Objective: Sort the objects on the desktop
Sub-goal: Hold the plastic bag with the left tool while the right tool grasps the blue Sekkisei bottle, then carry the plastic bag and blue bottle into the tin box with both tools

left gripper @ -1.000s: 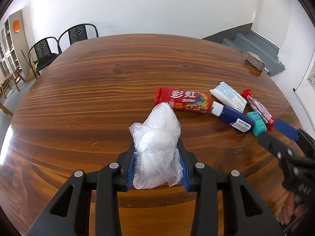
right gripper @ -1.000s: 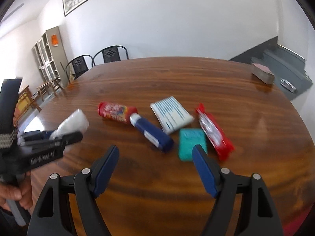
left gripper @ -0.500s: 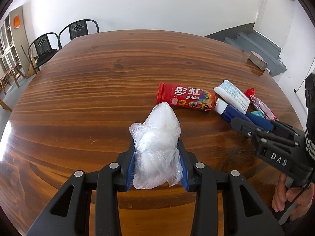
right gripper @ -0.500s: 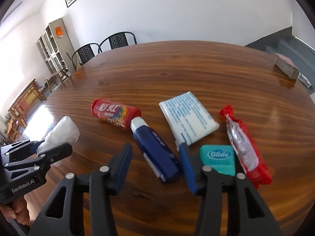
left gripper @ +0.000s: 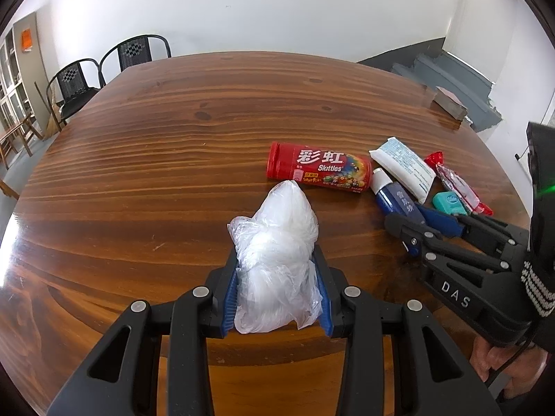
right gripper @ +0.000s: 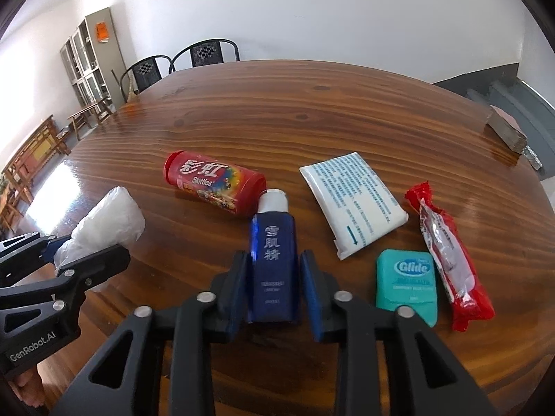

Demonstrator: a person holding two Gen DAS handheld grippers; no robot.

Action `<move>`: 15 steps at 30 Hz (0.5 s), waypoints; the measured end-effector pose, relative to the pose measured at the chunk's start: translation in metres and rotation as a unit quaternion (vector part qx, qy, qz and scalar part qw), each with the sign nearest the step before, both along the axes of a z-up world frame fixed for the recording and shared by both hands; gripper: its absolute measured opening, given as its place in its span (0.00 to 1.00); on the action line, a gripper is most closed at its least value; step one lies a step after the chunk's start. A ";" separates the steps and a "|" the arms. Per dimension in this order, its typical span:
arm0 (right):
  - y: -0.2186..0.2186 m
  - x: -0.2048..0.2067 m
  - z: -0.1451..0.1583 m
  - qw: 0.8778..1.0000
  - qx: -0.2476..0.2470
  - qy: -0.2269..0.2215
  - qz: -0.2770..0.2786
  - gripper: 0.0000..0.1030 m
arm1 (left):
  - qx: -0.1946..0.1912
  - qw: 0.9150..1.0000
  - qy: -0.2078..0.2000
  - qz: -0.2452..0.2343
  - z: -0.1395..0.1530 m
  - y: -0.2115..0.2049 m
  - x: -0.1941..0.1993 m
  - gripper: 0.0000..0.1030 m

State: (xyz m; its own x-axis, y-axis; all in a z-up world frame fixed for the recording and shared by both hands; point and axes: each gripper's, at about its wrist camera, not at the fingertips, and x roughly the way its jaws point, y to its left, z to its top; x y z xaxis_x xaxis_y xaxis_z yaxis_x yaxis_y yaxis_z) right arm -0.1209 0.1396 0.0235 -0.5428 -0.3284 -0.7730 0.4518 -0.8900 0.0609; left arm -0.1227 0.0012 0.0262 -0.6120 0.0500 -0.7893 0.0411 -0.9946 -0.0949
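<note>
Two grippers are working over the table at once. The left gripper is pinching a crumpled plastic bag above the wood, its fingers pressed into both sides. The right gripper has just been closing its fingers around the blue bottle, which is lying on the table with its white cap touching the red Skittles tube. The left finger looks to be touching the bottle; on the right a thin gap seems to be showing, so I am judging the grip as not yet firm. The bottle looks smooth and is being taken near its base, so it may be slipping or tipping cap-down on lifting. It could also nudge the tube, which would roll. The floss box is lying just beside the right finger and could get bumped.
</note>
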 end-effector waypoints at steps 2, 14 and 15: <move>0.003 0.004 0.001 1.000 -0.009 -0.006 -0.005 0.31 | 0.001 1.000 0.002 -0.002 0.002 0.001 0.000 0.39; 0.037 0.041 0.026 0.995 -0.096 -0.010 -0.030 0.31 | -0.019 0.999 0.045 -0.023 0.024 0.023 0.020 0.39; 0.039 0.046 0.028 0.995 -0.098 -0.007 -0.033 0.31 | -0.022 0.998 0.047 -0.025 0.026 0.026 0.021 0.39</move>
